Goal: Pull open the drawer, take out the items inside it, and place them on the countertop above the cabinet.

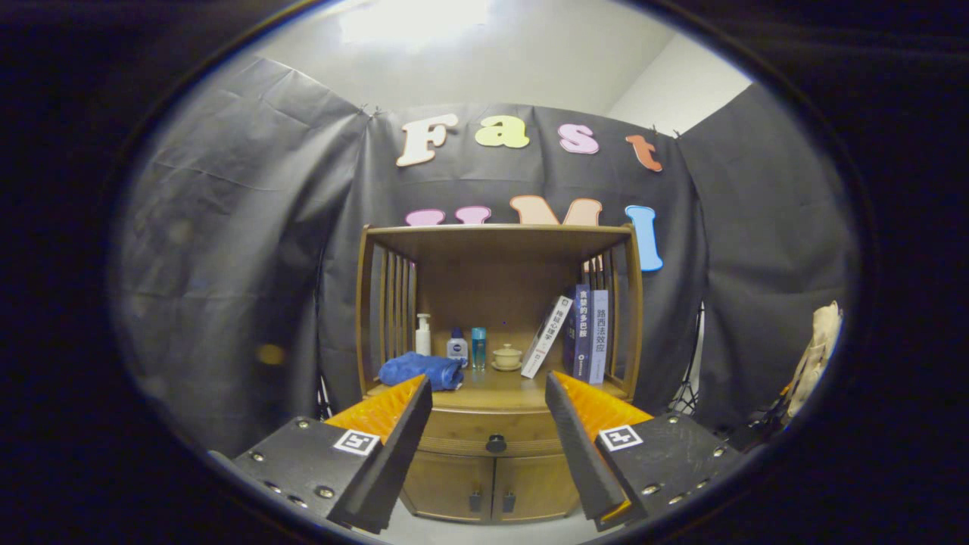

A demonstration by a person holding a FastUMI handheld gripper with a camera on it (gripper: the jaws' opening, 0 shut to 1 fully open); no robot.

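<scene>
A wooden cabinet (pixel 496 469) stands ahead against the booth wall, some way beyond my fingers. Its drawer (pixel 469 430) is closed, with a dark round knob (pixel 496 443) in the middle. Above the drawer is the countertop (pixel 492 390), roofed by an open shelf frame. My gripper (pixel 488 393) is open and holds nothing; the knob shows in the gap between the two fingers, well beyond their tips.
On the countertop lie a rolled blue towel (pixel 421 371), a white pump bottle (pixel 423 335), two small bottles (pixel 457 347), a lidded cup on a saucer (pixel 506 356) and several books (pixel 579 334). Two lower doors (pixel 492 488) sit under the drawer. A beige cloth (pixel 817 356) hangs far right.
</scene>
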